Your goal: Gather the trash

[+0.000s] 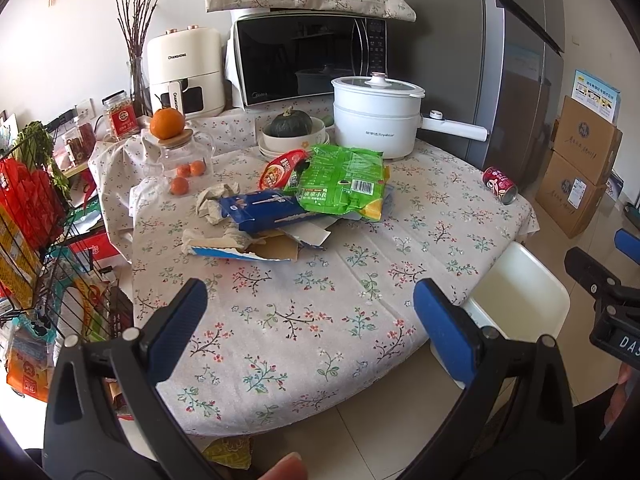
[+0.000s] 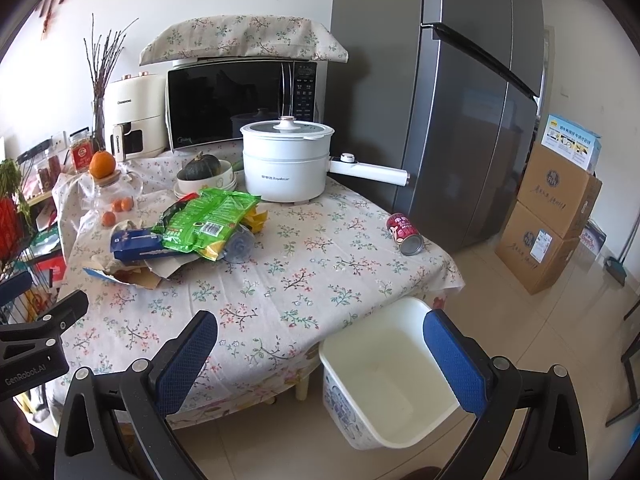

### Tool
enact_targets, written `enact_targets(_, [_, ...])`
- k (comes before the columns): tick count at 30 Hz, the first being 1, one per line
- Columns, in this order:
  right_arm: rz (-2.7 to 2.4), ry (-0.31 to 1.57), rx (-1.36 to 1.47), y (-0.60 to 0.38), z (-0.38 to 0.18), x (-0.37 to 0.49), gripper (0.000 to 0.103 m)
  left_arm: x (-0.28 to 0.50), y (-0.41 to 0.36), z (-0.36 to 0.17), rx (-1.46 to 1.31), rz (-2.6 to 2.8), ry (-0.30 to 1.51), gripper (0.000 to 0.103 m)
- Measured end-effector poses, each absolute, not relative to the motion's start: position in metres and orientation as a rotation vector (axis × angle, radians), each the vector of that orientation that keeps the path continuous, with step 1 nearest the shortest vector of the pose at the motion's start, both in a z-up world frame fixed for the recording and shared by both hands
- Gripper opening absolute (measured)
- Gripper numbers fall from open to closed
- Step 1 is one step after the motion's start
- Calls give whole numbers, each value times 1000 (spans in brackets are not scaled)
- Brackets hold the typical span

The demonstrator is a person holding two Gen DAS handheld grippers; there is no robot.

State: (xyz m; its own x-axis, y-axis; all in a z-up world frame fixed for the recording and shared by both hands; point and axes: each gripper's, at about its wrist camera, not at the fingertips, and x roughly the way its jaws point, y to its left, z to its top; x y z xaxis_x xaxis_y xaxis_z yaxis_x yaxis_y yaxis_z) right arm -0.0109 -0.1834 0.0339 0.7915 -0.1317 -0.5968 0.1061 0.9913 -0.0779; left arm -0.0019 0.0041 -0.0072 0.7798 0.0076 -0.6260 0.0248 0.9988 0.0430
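A heap of trash lies on the floral tablecloth (image 1: 280, 320): a green snack bag (image 1: 344, 184) (image 2: 208, 224), a blue packet (image 1: 264, 210) (image 2: 138, 244), torn cardboard (image 1: 260, 250) (image 2: 136, 276), crumpled paper (image 1: 214, 200) and a red wrapper (image 1: 280, 168). A red can (image 1: 499, 185) (image 2: 405, 234) lies on its side near the table's right edge. An empty white bin (image 2: 384, 376) (image 1: 516, 300) stands on the floor by the table corner. My left gripper (image 1: 310, 328) is open and empty over the table's near part. My right gripper (image 2: 320, 360) is open and empty, above the bin's left rim.
A white electric pot (image 1: 376, 120), a bowl with a squash (image 1: 290, 130), a glass jar with oranges (image 1: 180, 152), an air fryer (image 1: 184, 74) and a microwave (image 1: 308, 60) stand at the back. A fridge (image 2: 460, 100) and cardboard boxes (image 2: 552, 216) are right. A wire rack (image 1: 36, 216) is left.
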Motion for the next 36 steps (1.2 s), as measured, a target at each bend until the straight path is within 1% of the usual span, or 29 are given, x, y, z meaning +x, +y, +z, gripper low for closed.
enact_targets(36, [-127, 653, -42, -181, 31, -11, 103, -3, 6, -7, 51, -11, 679, 102])
